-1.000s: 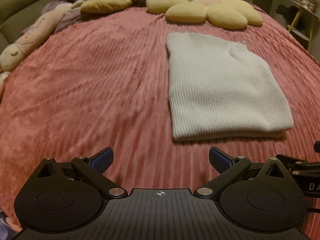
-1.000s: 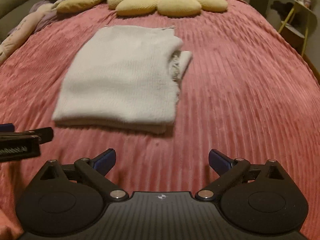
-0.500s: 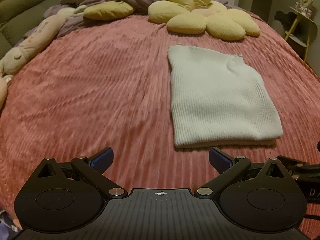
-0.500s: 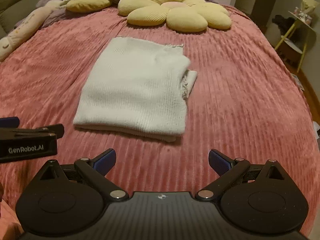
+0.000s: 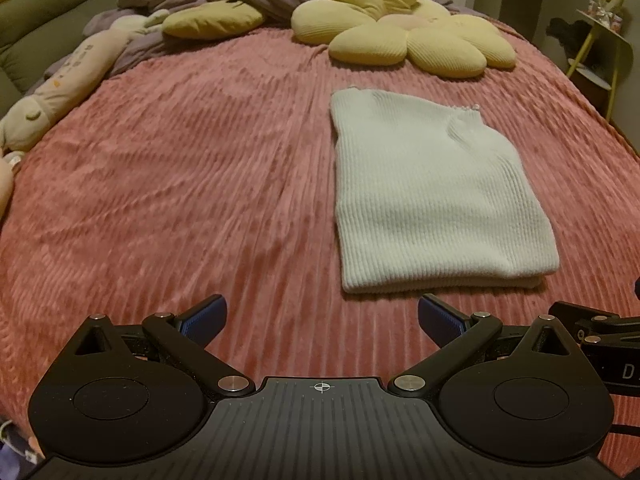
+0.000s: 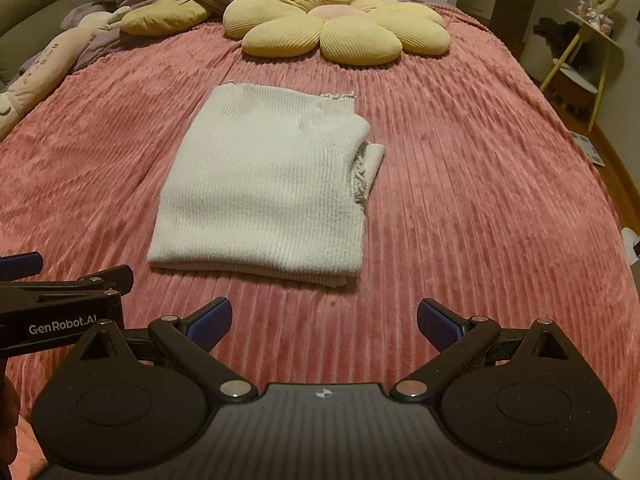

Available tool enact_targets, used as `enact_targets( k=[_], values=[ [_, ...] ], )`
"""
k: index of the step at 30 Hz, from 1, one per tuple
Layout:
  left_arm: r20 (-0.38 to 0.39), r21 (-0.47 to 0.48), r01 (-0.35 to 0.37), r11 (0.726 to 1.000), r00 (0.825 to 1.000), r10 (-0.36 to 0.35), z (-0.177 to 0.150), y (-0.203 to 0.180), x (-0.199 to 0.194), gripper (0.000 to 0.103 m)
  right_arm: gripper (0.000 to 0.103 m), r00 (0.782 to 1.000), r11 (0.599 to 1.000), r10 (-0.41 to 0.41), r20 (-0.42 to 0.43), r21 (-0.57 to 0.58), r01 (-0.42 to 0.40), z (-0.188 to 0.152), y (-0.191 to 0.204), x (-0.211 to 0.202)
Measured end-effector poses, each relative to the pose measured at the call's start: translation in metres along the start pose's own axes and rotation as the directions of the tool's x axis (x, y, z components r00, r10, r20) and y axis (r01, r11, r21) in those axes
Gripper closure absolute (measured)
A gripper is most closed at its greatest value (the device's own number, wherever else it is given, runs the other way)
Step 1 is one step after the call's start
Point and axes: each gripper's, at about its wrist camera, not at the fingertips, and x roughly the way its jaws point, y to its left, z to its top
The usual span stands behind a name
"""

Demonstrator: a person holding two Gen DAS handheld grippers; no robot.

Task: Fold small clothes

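Both the left hand-held gripper (image 5: 322,316) and the right hand-held gripper (image 6: 324,318) are spread, empty, near the bed's (image 6: 480,200) near edge. The folded white sweater (image 6: 264,188) has a strap poking out on its right; another fold could bunch it.

folded white knit (image 5: 436,200) on pink bedspread (image 5: 180,180)

A white ribbed knit garment (image 6: 264,184) is laid on a pink plush bedspread (image 6: 460,200) with corduroy-like ridges. The flower-shaped cushion (image 6: 336,28) is covered in yellow ribbed cloth. Matt black plastic, silver metal pivots and textured blue pads (image 5: 202,320) are seen on the left gripper (image 5: 322,318).
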Motion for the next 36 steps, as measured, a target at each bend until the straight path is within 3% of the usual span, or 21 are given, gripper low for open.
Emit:
enact_targets(
  k=[36],
  values=[
    [-0.013, 0.003, 0.032, 0.999, 0.999, -0.032, -0.0018, -0.0029, -0.0007, 0.0, 0.004, 1.0, 0.999, 0.005, -0.018, 0.032, -0.004, 0.0, -0.0061, 0.0006]
  ],
)
